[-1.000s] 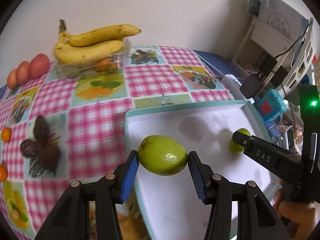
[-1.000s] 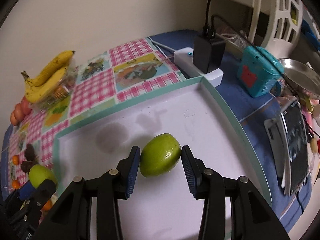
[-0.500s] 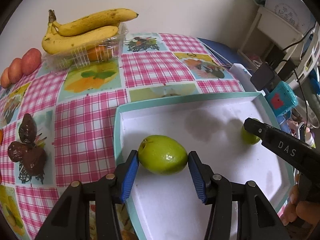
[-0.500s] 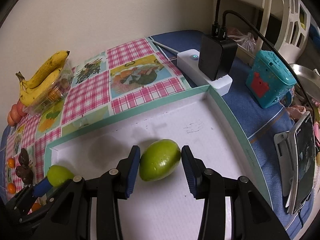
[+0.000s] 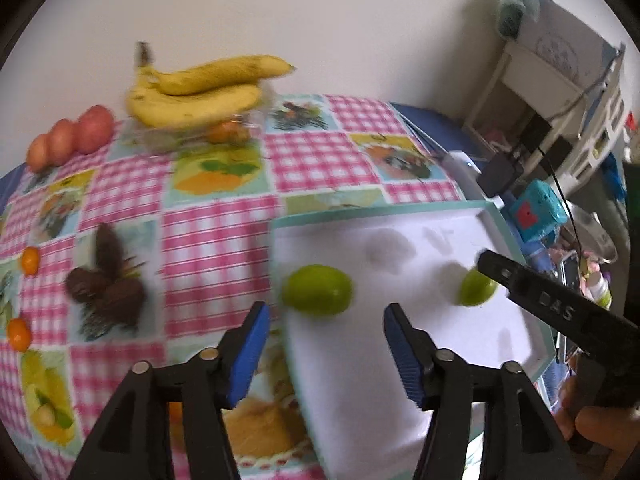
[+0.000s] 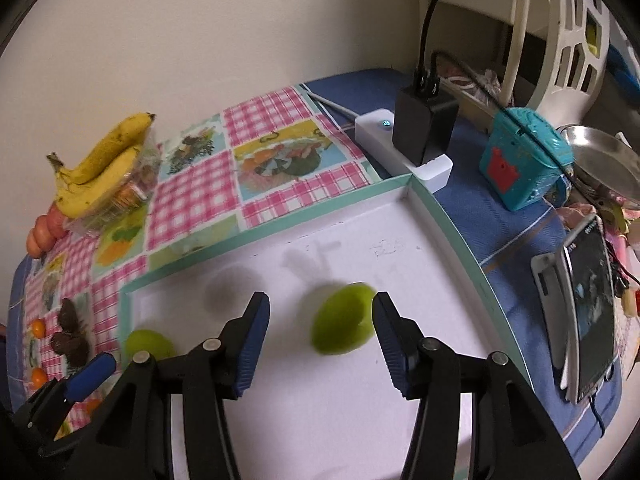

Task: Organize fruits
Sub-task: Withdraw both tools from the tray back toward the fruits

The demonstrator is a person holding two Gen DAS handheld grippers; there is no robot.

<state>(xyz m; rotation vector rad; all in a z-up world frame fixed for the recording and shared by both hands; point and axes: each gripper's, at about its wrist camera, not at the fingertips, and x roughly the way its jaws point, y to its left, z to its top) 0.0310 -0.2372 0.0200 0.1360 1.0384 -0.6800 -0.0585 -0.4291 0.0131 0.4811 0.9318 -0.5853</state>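
A white tray with a teal rim [image 5: 376, 212] [image 6: 280, 228] lies on the checked tablecloth. One green fruit [image 5: 317, 290] lies at the tray's left edge, just ahead of my open left gripper [image 5: 326, 346]; it also shows in the right wrist view [image 6: 149, 344]. A second green fruit [image 6: 344, 324] [image 5: 477, 288] lies on the tray between the spread fingers of my open right gripper [image 6: 318, 338], close to the right pad.
Bananas [image 5: 200, 92] sit on a clear box of small fruit at the back. Red fruits [image 5: 70, 138], dark spiky fruits [image 5: 106, 284] and small oranges [image 5: 30, 260] lie left. A power strip with charger [image 6: 416, 140], teal toy [image 6: 520, 160] and phone [image 6: 588, 320] are right.
Both grippers have opened and let go of their green fruits onto the tray. Both grippers have drawn back slightly.
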